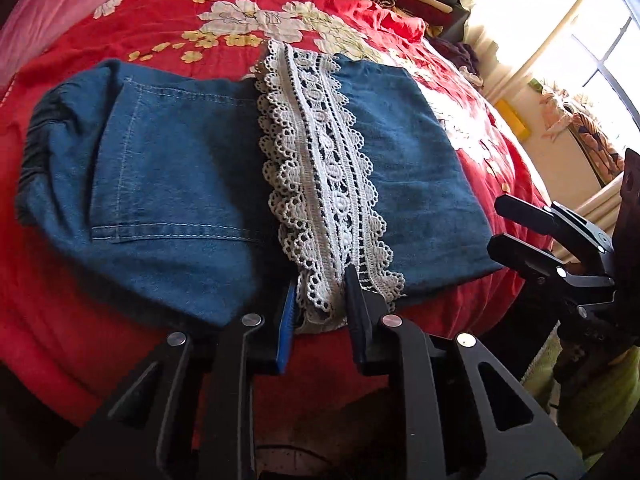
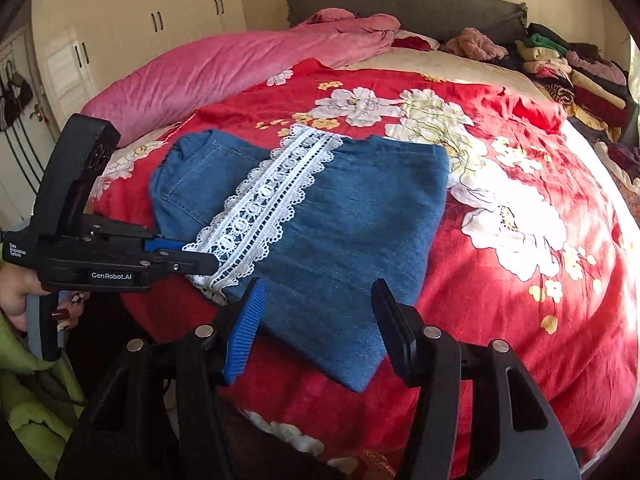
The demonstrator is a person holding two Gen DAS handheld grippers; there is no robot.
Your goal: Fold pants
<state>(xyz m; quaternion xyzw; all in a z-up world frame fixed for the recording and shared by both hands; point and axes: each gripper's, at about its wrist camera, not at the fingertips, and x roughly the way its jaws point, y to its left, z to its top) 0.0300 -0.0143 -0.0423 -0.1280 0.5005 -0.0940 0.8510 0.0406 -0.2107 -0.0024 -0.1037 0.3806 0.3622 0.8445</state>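
**Folded Denim Pants at Near Edge of Bed; Left Claw at the Lace Hem**

1. Bed [image 2: 520, 280]: covered by a red bedspread with large white flowers. A pink quilt [image 2: 224, 76] lies bunched along the far left side. A pile of assorted clothes [image 2: 560, 64] occupies the far right corner, beside the grey headboard [image 2: 400, 4]. Cream wardrobe doors [image 2: 160, 12] stand beyond the left side of the bed.

2. Pants [image 1: 180, 168]: blue denim, folded into a compact rectangle that lies flat on the bedspread close to the near edge of the bed. A back pocket faces up on the left portion, and the dark elastic waistband is at the far left end of the bundle. A white lace hem [image 1: 320, 184] runs across the top of the fold, from the far edge to the near edge.

3. Left gripper [image 1: 320, 304]: positioned at the near edge of the pants. The fingers stand slightly apart, one on each side of the near end of the lace hem. Whether the pads actually clamp the lace cannot be told.

4. Right gripper [image 2: 318, 320]: positioned above the near right corner of the pants. The fingers are spread wide with nothing between them.
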